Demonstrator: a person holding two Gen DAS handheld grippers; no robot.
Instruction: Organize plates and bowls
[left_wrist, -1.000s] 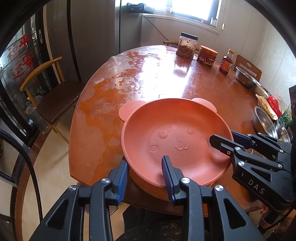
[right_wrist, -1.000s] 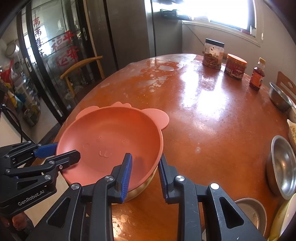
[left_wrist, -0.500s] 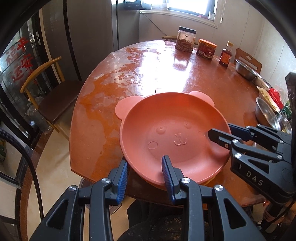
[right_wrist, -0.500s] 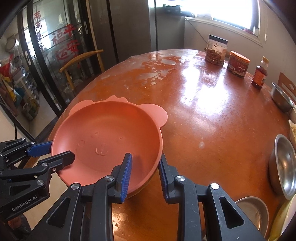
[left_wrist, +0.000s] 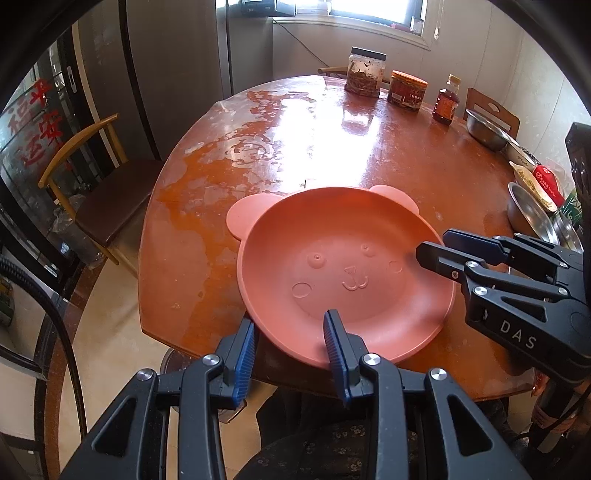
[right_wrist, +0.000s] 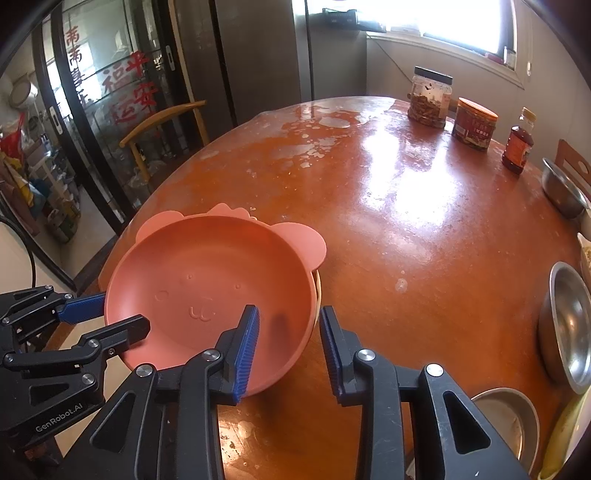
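Plate (left_wrist: 343, 266), pink with bear ears, sits at the near edge of the round table (left_wrist: 369, 147), on top of a pale dish barely showing beneath. Left gripper (left_wrist: 291, 338) clamps its near rim. Right gripper (right_wrist: 288, 345) straddles the right rim, jaws just opening, pads now clear of it. 2 steel bowls (right_wrist: 569, 325) sit well apart to the right.

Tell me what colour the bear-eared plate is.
Salmon pink; the bear-eared plate shows best in the left wrist view.

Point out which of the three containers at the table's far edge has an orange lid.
The middle one, the squat red-labelled jar, between the black-lidded clear jar and the sauce bottle.
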